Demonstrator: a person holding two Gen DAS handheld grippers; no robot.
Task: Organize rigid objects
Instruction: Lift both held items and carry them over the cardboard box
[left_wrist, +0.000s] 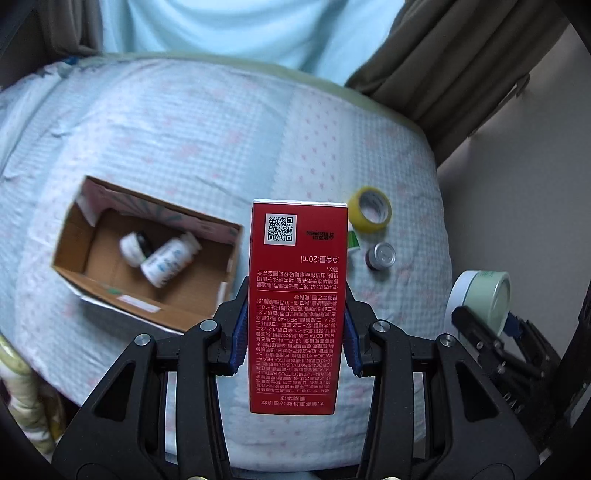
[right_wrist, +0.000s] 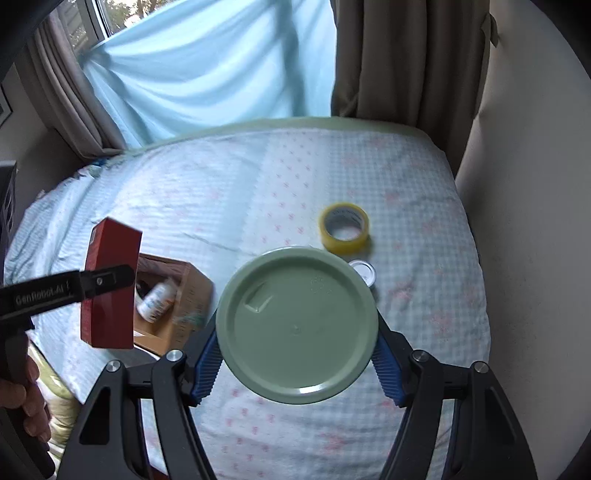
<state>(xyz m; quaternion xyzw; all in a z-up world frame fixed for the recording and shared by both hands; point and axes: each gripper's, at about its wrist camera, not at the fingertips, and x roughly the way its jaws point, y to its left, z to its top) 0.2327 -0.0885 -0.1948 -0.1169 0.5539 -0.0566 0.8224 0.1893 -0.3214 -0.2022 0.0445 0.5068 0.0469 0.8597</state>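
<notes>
Above the bed (right_wrist: 424, 229), the left gripper (left_wrist: 293, 343) clamps an upright red carton (left_wrist: 297, 306) near the cardboard box (left_wrist: 92, 295), while the right gripper (right_wrist: 299, 354) grips a green-lidded jar (right_wrist: 297, 325).

Glossy red carton (left_wrist: 297, 306), matt cardboard box (left_wrist: 147, 251)

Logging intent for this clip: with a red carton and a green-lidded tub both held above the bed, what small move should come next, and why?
Probably carry the left gripper leftward until the red carton is over the cardboard box, then lower it in. The box is open, already holds two white bottles, and lies left of the carton.
</notes>
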